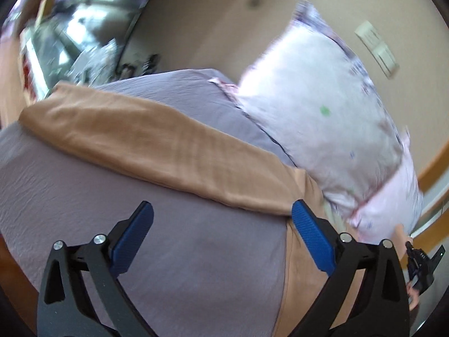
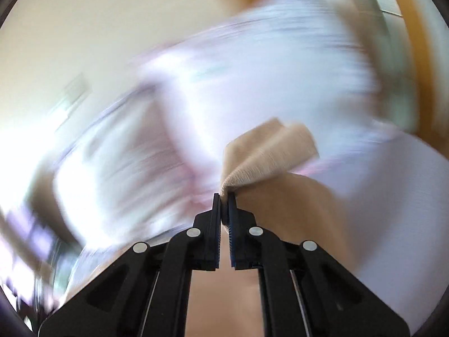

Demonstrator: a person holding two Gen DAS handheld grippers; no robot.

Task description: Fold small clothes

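A tan garment (image 1: 157,143) lies stretched across the grey-lilac bedsheet (image 1: 174,252), one long part running from upper left to lower right, another part hanging down at the right. My left gripper (image 1: 223,219) is open and empty just in front of it, its right blue pad (image 1: 311,236) at the garment's fold. My right gripper (image 2: 224,199) is shut on a bunched end of the tan garment (image 2: 266,151) and holds it up. The right wrist view is heavily blurred. The right gripper's body (image 1: 421,264) shows at the right edge of the left wrist view.
A pale patterned pillow (image 1: 331,118) leans against the beige wall (image 1: 213,28) at the head of the bed; it fills the blurred right wrist view (image 2: 252,70). A wall switch plate (image 1: 376,47) sits upper right. Cluttered shelves (image 1: 56,45) stand far left.
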